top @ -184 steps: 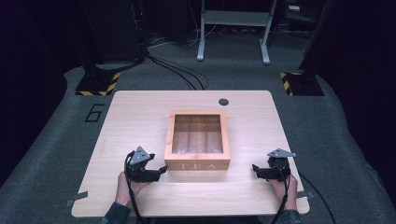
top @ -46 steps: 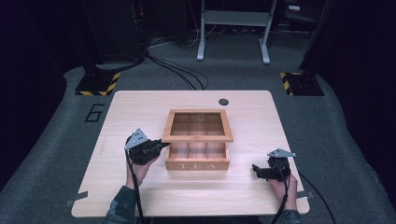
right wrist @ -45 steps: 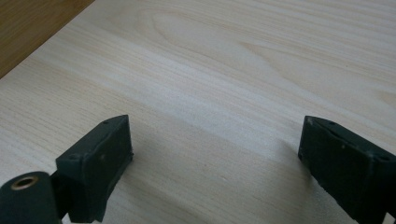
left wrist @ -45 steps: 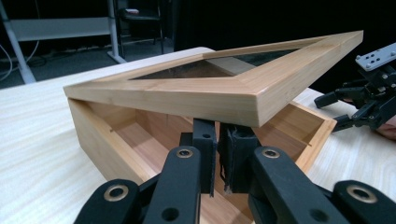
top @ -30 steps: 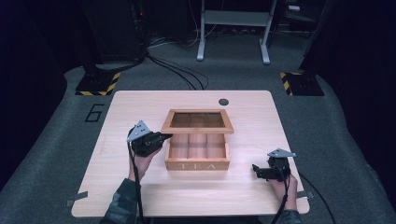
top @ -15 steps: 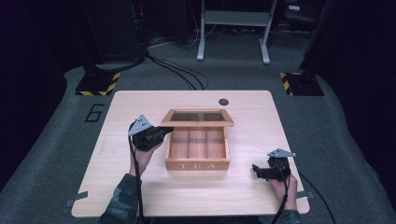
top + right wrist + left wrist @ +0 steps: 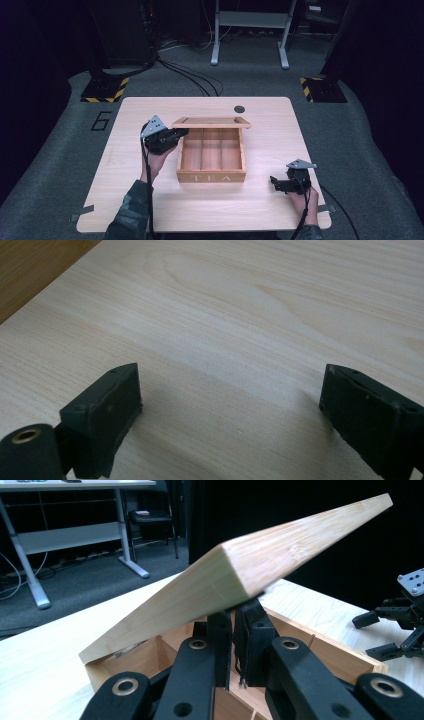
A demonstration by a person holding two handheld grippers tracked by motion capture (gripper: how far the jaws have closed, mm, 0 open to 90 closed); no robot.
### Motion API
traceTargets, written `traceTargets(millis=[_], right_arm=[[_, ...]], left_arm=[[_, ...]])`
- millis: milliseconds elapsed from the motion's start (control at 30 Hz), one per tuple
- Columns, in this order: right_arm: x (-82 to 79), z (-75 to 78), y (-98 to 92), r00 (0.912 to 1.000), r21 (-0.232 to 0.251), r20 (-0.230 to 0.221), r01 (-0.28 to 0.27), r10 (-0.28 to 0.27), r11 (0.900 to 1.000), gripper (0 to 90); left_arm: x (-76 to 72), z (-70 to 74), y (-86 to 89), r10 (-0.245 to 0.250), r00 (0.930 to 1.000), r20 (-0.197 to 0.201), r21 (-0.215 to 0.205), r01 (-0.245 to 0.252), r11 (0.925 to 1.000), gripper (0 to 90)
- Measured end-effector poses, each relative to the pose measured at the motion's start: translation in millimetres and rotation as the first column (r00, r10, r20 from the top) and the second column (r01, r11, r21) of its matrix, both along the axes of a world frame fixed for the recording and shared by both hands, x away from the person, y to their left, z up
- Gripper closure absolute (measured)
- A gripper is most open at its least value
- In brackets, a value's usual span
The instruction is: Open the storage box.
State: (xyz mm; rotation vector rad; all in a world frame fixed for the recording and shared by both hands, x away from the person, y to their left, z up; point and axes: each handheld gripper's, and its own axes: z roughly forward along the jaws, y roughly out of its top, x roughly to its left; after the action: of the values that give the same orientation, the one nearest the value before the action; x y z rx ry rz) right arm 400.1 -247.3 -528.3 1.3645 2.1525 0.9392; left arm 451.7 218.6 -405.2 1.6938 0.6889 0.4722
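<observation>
**Tea box lid partly raised**

Right gripper (image 7: 283, 184) rests near the table (image 7: 150, 210) edge, jaws wide and empty. Tea box (image 7: 211, 160) sits mid-table; left gripper (image 7: 176, 135) jaws, nearly closed, seemingly prop its lid (image 7: 260, 565) half open.

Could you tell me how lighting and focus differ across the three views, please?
High view: table brightly lit, surroundings dark, image soft. Left gripper view: the left gripper under the raised lid sits in shadow; the near lid corner is slightly blurred. Right gripper view: even light, soft shadows beside the right gripper.
</observation>
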Motion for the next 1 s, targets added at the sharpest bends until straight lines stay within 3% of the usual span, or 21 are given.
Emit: traceTargets(millis=[1000], right_arm=[[0.3,0.0,-0.3,1.0,-0.003,0.003,-0.004,0.004,1.0,9.2]], left_arm=[[6.0,7.0,-0.6,0.005,1.0,0.002,0.013,-0.005,0.9999,85.6]])
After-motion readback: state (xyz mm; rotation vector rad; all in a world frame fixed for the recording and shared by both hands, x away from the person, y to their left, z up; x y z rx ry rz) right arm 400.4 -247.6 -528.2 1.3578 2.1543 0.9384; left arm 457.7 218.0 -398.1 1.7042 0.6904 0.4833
